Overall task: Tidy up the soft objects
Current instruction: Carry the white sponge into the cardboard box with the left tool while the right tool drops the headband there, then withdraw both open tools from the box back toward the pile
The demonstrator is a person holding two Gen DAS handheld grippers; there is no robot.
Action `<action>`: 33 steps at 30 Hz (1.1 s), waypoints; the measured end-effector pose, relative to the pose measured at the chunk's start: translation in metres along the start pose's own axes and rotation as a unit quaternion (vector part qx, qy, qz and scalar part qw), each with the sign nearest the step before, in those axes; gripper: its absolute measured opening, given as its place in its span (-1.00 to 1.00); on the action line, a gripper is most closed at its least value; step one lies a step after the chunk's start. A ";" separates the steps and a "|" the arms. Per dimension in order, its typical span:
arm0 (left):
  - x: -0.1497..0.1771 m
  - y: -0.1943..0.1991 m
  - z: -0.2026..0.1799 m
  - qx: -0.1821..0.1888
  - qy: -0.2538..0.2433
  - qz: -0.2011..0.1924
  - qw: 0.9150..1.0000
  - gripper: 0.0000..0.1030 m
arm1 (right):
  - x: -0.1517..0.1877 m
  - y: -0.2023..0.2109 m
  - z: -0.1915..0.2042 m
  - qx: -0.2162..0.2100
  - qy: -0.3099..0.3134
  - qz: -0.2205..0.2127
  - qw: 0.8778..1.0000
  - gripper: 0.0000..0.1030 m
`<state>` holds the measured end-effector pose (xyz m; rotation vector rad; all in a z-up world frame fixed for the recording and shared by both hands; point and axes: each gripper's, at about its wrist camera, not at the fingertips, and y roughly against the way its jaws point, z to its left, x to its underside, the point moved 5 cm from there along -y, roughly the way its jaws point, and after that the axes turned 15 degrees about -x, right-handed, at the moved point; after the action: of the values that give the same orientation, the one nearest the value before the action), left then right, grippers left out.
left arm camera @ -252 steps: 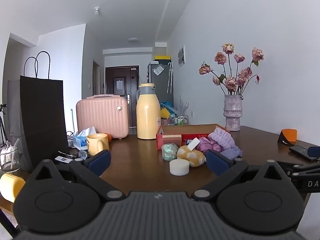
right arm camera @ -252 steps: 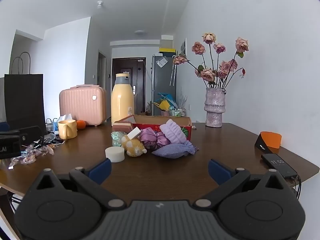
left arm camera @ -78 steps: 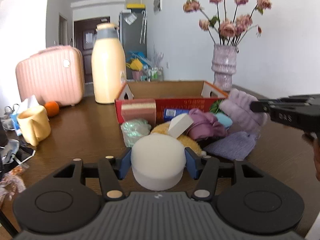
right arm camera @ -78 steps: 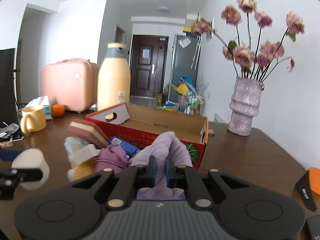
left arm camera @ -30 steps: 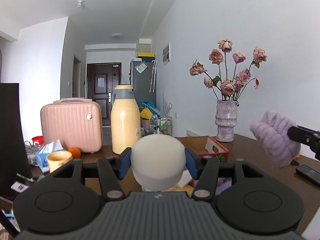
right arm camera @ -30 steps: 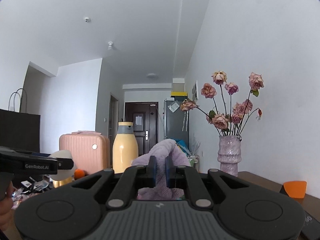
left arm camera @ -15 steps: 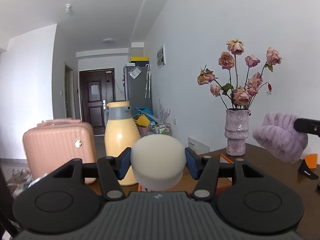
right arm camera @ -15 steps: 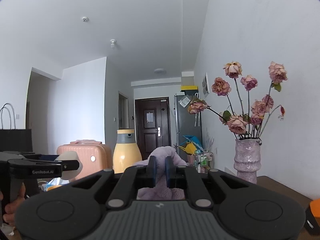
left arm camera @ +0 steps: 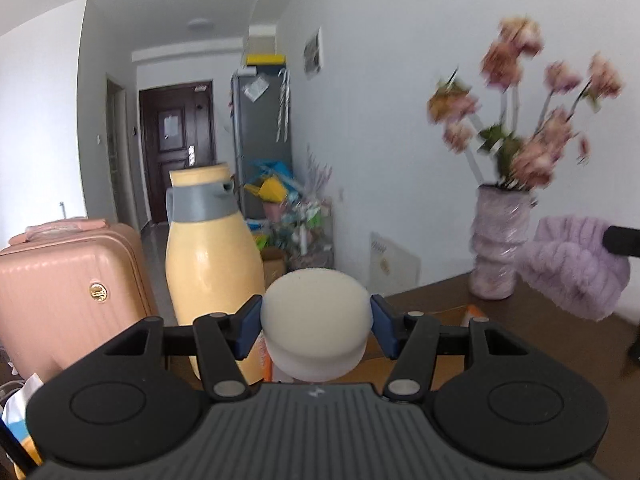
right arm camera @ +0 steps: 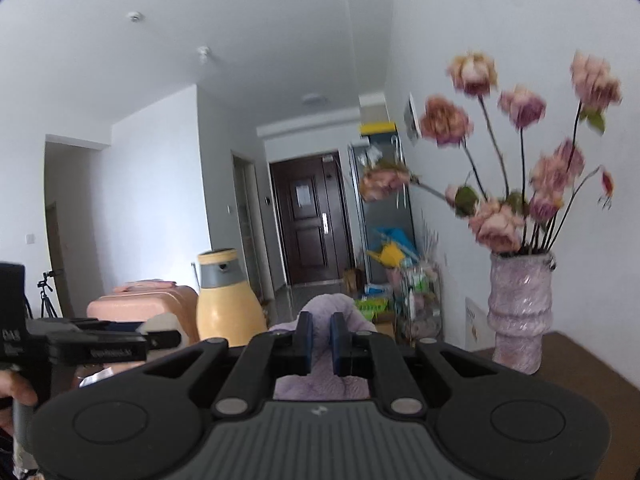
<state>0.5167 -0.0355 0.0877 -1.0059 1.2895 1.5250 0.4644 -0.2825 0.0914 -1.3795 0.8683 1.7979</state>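
Observation:
My left gripper (left arm camera: 315,330) is shut on a round white sponge (left arm camera: 315,320), its blue pads pressing both sides, held up in the air. My right gripper (right arm camera: 320,342) is shut on a fluffy lilac headband (right arm camera: 326,384); the cloth bulges above and below the pads. In the left wrist view that headband (left arm camera: 576,268) hangs at the right, in front of the vase. In the right wrist view the left gripper (right arm camera: 160,336) shows at the left with the sponge (right arm camera: 164,326) at its tip. A sliver of the cardboard box (left arm camera: 452,364) shows behind the left fingers.
A yellow thermos jug (left arm camera: 210,276) and a pink suitcase (left arm camera: 68,292) stand at the left of the brown table (left arm camera: 560,340). A lilac vase of dried roses (right arm camera: 520,312) stands at the right by the wall. A hand (right arm camera: 16,390) holds the left gripper's handle.
Both grippers have gone forward and up with their loads; the jug, suitcase and vase look nearer and larger. The pile of soft things has dropped out of view.

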 end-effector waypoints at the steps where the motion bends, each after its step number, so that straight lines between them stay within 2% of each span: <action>1: 0.000 -0.012 -0.003 -0.006 -0.006 0.007 1.000 0.13 | 0.001 -0.011 -0.006 0.006 -0.002 0.011 1.000 -0.83; 6: 0.003 -0.077 -0.019 -0.009 -0.021 0.064 0.998 0.13 | 0.005 -0.069 -0.042 0.027 -0.027 0.061 0.997 -0.83; 11: 0.010 -0.139 -0.033 -0.005 -0.027 0.120 0.992 0.13 | 0.021 -0.131 -0.083 0.038 -0.069 0.123 0.989 -0.83; 17: 0.040 -0.212 -0.047 0.000 -0.054 0.212 0.976 0.13 | 0.063 -0.194 -0.131 0.068 -0.126 0.202 0.969 -0.83; 22: 0.068 -0.255 -0.053 -0.004 -0.068 0.259 0.964 0.23 | 0.099 -0.231 -0.153 0.095 -0.127 0.262 0.952 -0.81; 24: 0.079 -0.266 -0.055 -0.001 -0.073 0.272 0.959 0.55 | 0.111 -0.238 -0.155 0.099 -0.121 0.279 0.947 -0.72; 25: 0.084 -0.268 -0.056 0.003 -0.075 0.274 0.959 0.63 | 0.115 -0.239 -0.153 0.100 -0.116 0.282 0.947 -0.66; 27: 0.092 -0.271 -0.055 0.013 -0.074 0.272 0.959 0.65 | 0.119 -0.239 -0.152 0.107 -0.100 0.286 0.947 -0.55; 29: 0.095 -0.268 -0.057 0.022 -0.077 0.277 0.958 0.77 | 0.120 -0.239 -0.151 0.112 -0.090 0.288 0.947 -0.06; 30: 0.093 -0.267 -0.058 0.023 -0.076 0.276 0.958 0.77 | 0.120 -0.238 -0.151 0.114 -0.086 0.290 0.946 0.04; 31: 0.094 -0.264 -0.058 0.021 -0.072 0.276 0.958 0.77 | 0.121 -0.238 -0.151 0.118 -0.077 0.292 0.946 0.12; 33: 0.095 -0.259 -0.060 0.028 -0.065 0.279 0.958 0.78 | 0.125 -0.237 -0.150 0.128 -0.060 0.297 0.944 0.11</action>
<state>0.7393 -0.0637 -0.0836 -0.5080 1.5925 1.9215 0.7167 -0.2661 -0.0839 -0.8810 1.5061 2.0780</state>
